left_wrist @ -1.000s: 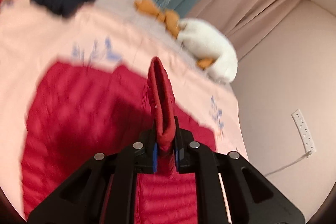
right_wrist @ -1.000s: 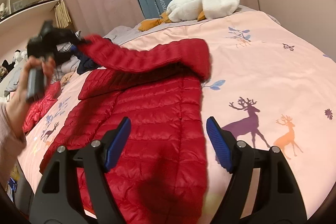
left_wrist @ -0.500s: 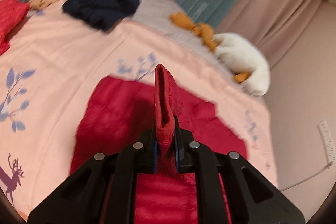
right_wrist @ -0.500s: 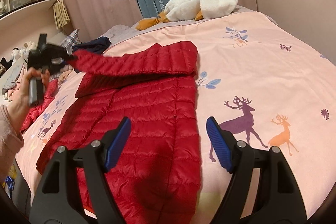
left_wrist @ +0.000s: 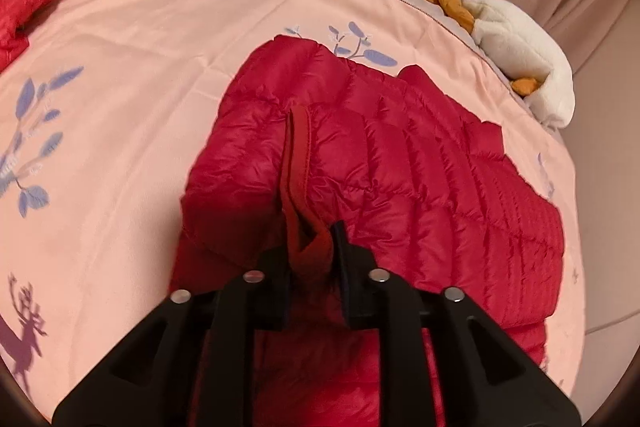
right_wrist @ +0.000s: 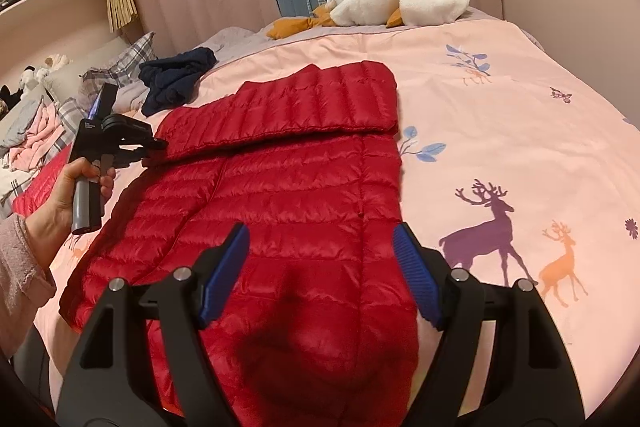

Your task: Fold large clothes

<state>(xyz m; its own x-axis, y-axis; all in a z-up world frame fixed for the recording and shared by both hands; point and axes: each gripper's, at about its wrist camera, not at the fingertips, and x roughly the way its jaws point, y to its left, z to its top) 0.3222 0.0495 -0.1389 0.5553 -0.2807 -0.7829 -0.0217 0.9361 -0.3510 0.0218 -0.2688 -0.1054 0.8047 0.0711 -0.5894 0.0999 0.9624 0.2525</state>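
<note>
At frame centre, the left tongs (left_wrist: 311,253), opening, still straddle the cuff (left_wrist: 298,163); the sleeve (right_wrist: 288,107) lies crosswise over the jacket (right_wrist: 280,211); the right tongs (right_wrist: 320,267) hover wide, empty.

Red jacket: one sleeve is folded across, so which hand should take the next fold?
Probably right. The right tool hovers open above the red jacket near its unfolded edge; the left tool is opening around the cuff.

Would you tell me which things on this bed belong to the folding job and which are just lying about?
Part of the job:
- red down jacket
- its sleeve cuff, between the opening left gripper
- right gripper, open

Lying about:
- white plush goose
- navy garment
- plaid pillow
</note>
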